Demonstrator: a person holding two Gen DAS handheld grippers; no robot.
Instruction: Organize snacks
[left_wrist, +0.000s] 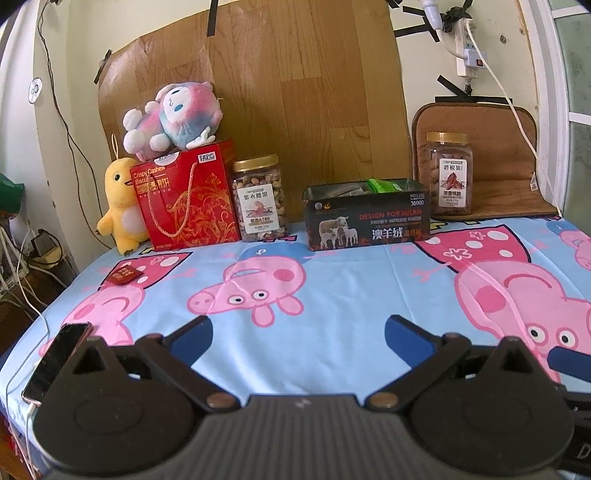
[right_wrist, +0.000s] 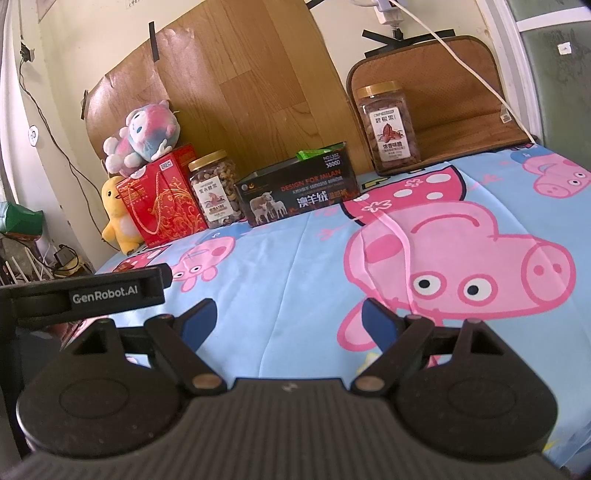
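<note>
Both grippers hover low over the near edge of the table (left_wrist: 332, 332), which wears a blue cartoon-pig cloth; the left gripper (left_wrist: 298, 328) has its blue-padded fingers spread wide with nothing between them, and the right gripper (right_wrist: 290, 317) is likewise wide and empty.

The one snack lying loose is a small red packet (left_wrist: 123, 275), flat on the cloth at about 10 o'clock from the left gripper, well apart from it and near the table's left edge; its long axis runs roughly left to right across the view. In the right wrist view that spot is mostly hidden behind the left gripper's body, so the left hand is plainly the nearer one.

The likely destination, judging from the task, is the open black box (left_wrist: 365, 218) at 12 to 1 o'clock along the back of the table, with a green packet (left_wrist: 384, 184) already poking from its top. A jar of nuts (left_wrist: 258, 199) stands just left of the box, beside a red gift bag (left_wrist: 184, 195); a second jar (left_wrist: 448, 173) stands at 1 o'clock on a brown mat. A phone (left_wrist: 55, 362) lies at 9 o'clock, close to the left gripper; a swing towards the packet should pass clear of it.
</note>
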